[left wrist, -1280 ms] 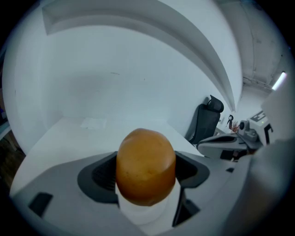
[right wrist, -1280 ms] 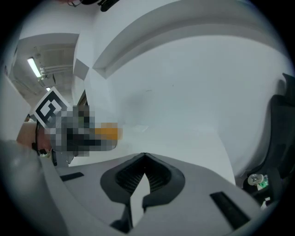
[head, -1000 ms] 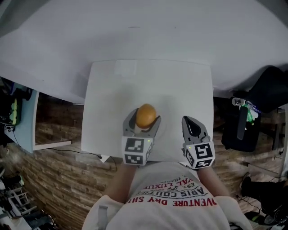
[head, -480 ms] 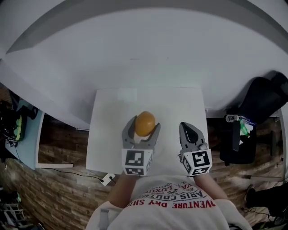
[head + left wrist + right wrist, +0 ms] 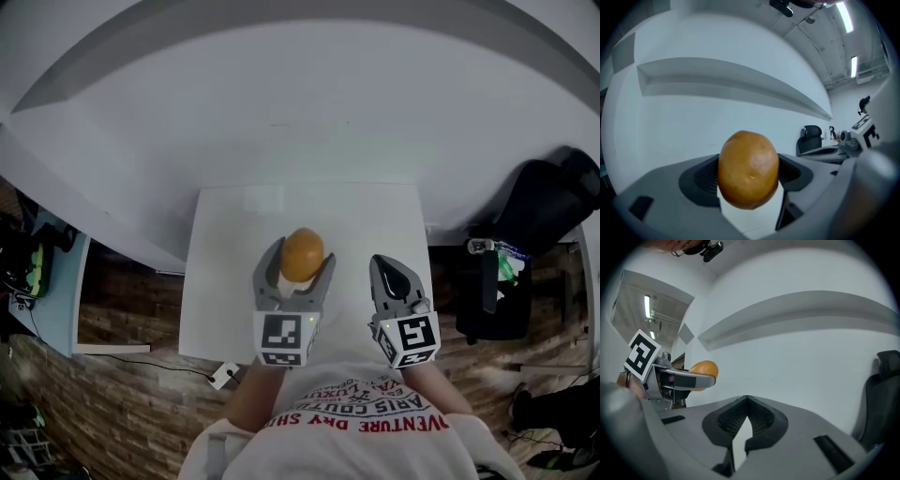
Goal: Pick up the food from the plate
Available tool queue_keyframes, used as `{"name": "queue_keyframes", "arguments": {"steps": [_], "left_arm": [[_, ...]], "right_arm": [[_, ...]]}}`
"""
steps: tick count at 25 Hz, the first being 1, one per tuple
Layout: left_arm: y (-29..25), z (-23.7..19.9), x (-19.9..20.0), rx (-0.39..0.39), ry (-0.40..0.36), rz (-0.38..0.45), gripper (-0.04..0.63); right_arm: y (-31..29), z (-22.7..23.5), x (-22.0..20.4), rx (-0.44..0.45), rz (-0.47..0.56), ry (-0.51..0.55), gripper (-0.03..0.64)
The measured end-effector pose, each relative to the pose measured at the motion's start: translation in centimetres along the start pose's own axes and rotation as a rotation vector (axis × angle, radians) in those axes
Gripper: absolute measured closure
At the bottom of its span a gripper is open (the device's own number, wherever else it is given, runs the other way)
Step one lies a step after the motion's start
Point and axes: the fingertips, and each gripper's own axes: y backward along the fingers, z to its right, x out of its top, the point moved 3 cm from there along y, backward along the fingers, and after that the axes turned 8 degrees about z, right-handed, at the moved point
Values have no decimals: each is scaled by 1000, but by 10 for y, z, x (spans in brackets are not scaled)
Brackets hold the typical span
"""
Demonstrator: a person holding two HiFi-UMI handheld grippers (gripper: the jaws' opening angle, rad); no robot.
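Nearest, at 6 of head view: shirt (image 5: pixel 361 412) and both forearms. Just past it: left gripper (image 5: pixel 298 267), jaws spread wide yet clamped on food (image 5: pixel 303 251), pads pressing its 9 and 3 sides in left gripper view. Sits dead centre between those jaws, so no reach left to make. Long axis there runs 12 to 6, tipped slightly toward 1, crosswise to the squeeze. Hangs clear above white table (image 5: pixel 225 300), not touching it. No plate visible in any view. At 3 of the left one, near but apart: right gripper (image 5: pixel 387 265), jaws pressed together on nothing, tips meeting in right gripper view. Puts food at 9 from there, well off its own line. Left hand nearer, and already has it. Pickup judged done; next move likely only a carry or a set-down. Farther, at 12: bare white wall. At 3: dark chair (image 5: pixel 553 206).

Against 1 s ago: table smaller and lower in head view, more wall in frame, both grippers up together. Same grip on food, same closed right jaws. Against 0.5 s ago: almost no change.
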Motion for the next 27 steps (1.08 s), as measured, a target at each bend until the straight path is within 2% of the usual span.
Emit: {"name": "queue_keyframes", "arguments": {"steps": [27], "left_arm": [[13, 1, -5, 2, 15, -12, 236]], "right_arm": [[5, -15, -1, 30, -12, 18, 612]]}}
